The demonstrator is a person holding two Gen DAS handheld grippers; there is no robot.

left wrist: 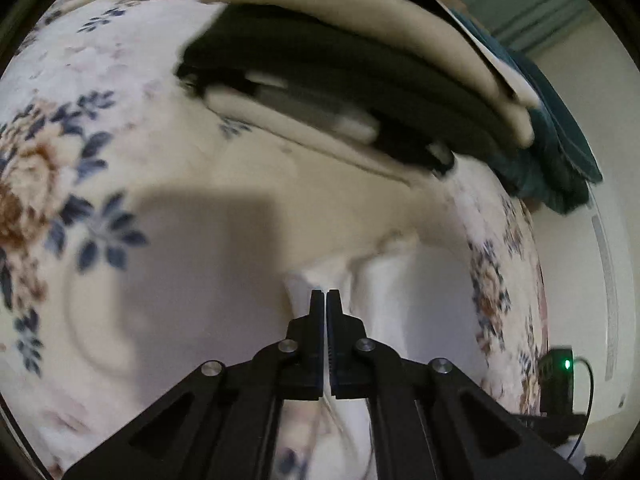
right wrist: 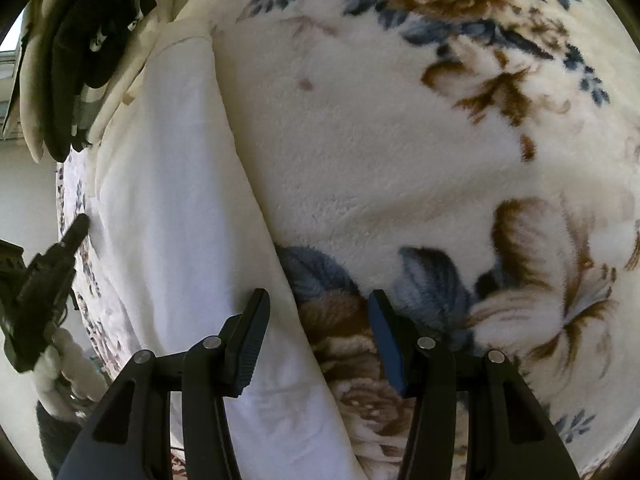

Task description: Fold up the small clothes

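- Left gripper (left wrist: pixel 325 298): jaws closed, pinching a bunched ridge of white garment (left wrist: pixel 384 280).
- Garment lies on floral blanket (left wrist: pixel 80 200).
- Stack of folded clothes (left wrist: pixel 360 92), cream and dark, beyond it; blurred.

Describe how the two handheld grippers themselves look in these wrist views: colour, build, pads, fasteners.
Both are matte black plastic linkages with triangular cut-outs and round silver pivot pins. The left gripper has narrow fingers; ribbing shows along their inner faces. The right gripper has ribbed pads, one finger pad showing dark blue. No cables or markings show on either; no sleeves are in view.
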